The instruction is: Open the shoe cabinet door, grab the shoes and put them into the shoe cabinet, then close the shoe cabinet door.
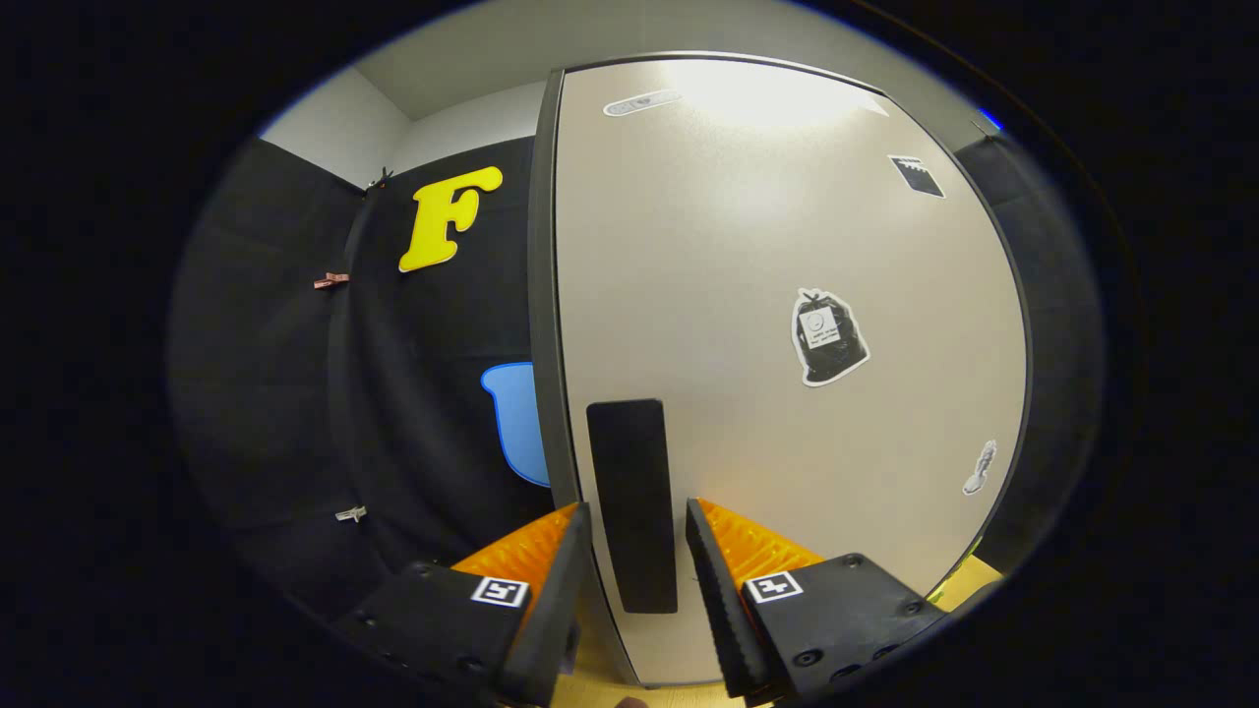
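With its fingers apart, the tool (637, 536) faces the shoe cabinet door (787, 374).
Between the fingers stands the door's dark handle (631, 501); contact cannot be told.

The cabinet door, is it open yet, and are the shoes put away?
Nothing looks finished. The cabinet door fills the view and I cannot tell if it is shut. Right now the tongs are open, one finger on each side of the black handle, not squeezing. Pulling it open, shelving shoes and closing are left.
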### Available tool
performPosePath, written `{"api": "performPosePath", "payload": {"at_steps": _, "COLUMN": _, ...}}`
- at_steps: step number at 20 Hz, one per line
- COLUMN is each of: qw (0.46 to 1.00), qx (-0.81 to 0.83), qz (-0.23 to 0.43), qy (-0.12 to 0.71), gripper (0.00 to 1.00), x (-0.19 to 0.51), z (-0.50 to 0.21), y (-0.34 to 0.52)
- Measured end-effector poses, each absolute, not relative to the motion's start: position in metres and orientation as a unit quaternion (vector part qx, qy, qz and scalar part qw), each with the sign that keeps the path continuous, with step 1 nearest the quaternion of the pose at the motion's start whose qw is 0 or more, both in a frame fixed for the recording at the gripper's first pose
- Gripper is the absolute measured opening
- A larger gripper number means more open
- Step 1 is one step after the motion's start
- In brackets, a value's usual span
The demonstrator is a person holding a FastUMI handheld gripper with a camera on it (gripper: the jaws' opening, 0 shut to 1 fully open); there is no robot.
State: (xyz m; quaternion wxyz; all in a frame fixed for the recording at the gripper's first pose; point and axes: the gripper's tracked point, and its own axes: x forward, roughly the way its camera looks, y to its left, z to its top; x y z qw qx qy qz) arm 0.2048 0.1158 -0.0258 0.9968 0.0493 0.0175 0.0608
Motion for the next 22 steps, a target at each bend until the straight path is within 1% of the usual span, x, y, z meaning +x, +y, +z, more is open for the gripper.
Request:
{"api": "performPosePath", "payload": {"at_steps": 1, "qw": 0.997, "qx": 0.042, "qz": 0.055, "qy": 0.017, "gripper": 0.6, "x": 0.205, "z": -0.026, "y": 0.112}}
{"api": "performPosePath", "payload": {"at_steps": 2, "qw": 0.997, "qx": 0.039, "qz": 0.062, "qy": 0.01, "gripper": 0.49, "x": 0.206, "z": -0.024, "y": 0.113}}
{"api": "performPosePath", "payload": {"at_steps": 3, "qw": 0.997, "qx": 0.037, "qz": 0.067, "qy": 0.01, "gripper": 0.43, "x": 0.206, "z": -0.025, "y": 0.113}}
{"api": "performPosePath", "payload": {"at_steps": 4, "qw": 0.997, "qx": 0.038, "qz": 0.074, "qy": 0.009, "gripper": 0.41, "x": 0.208, "z": -0.025, "y": 0.115}}
{"api": "performPosePath", "payload": {"at_steps": 5, "qw": 0.997, "qx": 0.035, "qz": 0.073, "qy": 0.014, "gripper": 0.41, "x": 0.211, "z": -0.027, "y": 0.115}}
{"api": "performPosePath", "payload": {"at_steps": 6, "qw": 0.997, "qx": 0.034, "qz": 0.073, "qy": 0.021, "gripper": 0.36, "x": 0.206, "z": -0.027, "y": 0.115}}
{"api": "performPosePath", "payload": {"at_steps": 7, "qw": 0.996, "qx": 0.028, "qz": 0.075, "qy": 0.031, "gripper": 0.36, "x": 0.205, "z": -0.03, "y": 0.115}}
{"api": "performPosePath", "payload": {"at_steps": 10, "qw": 0.995, "qx": 0.017, "qz": 0.09, "qy": 0.028, "gripper": 0.23, "x": 0.202, "z": -0.03, "y": 0.113}}
{"api": "performPosePath", "payload": {"at_steps": 11, "qw": 0.995, "qx": 0.02, "qz": 0.093, "qy": 0.024, "gripper": 0.23, "x": 0.201, "z": -0.03, "y": 0.114}}
{"api": "performPosePath", "payload": {"at_steps": 12, "qw": 0.995, "qx": 0.023, "qz": 0.098, "qy": 0.023, "gripper": 0.17, "x": 0.193, "z": -0.027, "y": 0.114}}
{"api": "performPosePath", "payload": {"at_steps": 15, "qw": 0.995, "qx": 0.023, "qz": 0.091, "qy": 0.029, "gripper": 0.17, "x": 0.167, "z": -0.021, "y": 0.112}}
{"api": "performPosePath", "payload": {"at_steps": 17, "qw": 0.997, "qx": 0.019, "qz": 0.073, "qy": 0.032, "gripper": 0.17, "x": 0.142, "z": -0.015, "y": 0.105}}
{"api": "performPosePath", "payload": {"at_steps": 22, "qw": 0.997, "qx": 0.013, "qz": 0.056, "qy": 0.042, "gripper": 0.17, "x": 0.072, "z": -0.011, "y": 0.066}}
